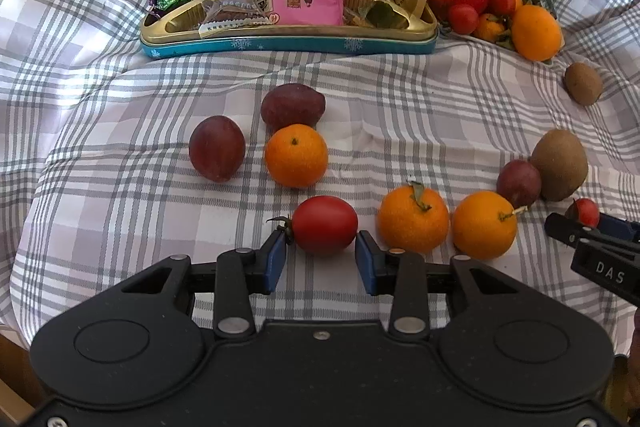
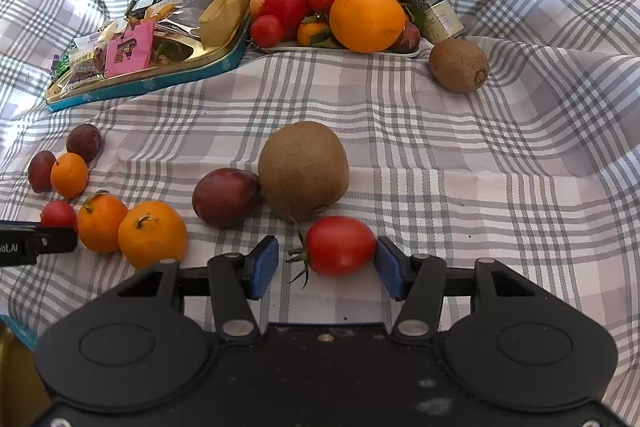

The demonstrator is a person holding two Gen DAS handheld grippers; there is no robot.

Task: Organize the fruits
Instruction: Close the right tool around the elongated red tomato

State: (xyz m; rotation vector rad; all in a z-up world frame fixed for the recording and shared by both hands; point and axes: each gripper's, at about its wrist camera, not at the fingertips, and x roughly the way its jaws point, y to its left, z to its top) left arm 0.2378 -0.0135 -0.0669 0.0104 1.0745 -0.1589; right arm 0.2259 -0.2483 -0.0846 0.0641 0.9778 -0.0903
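Note:
A red plum tomato (image 1: 325, 225) lies on the checked cloth between the tips of my left gripper (image 1: 321, 251). The right pad (image 1: 365, 259) touches its skin and a small gap stays at the calyx side, so this gripper is open. In the right wrist view a second red tomato (image 2: 340, 245) lies between the tips of my right gripper (image 2: 327, 265). It rests against the right pad (image 2: 389, 271), and a clear gap separates it from the left pad (image 2: 264, 263). A white plate (image 2: 402, 53) at the back holds an apple, an orange, tomatoes and tangerines.
Loose on the cloth are a kiwi (image 2: 303, 171), a plum (image 2: 226, 197), two tangerines (image 2: 152, 233), another tangerine with two plums (image 1: 296, 155) and a far kiwi (image 2: 458, 65). A snack-filled tin (image 1: 288, 41) and a can (image 2: 432, 7) stand at the back.

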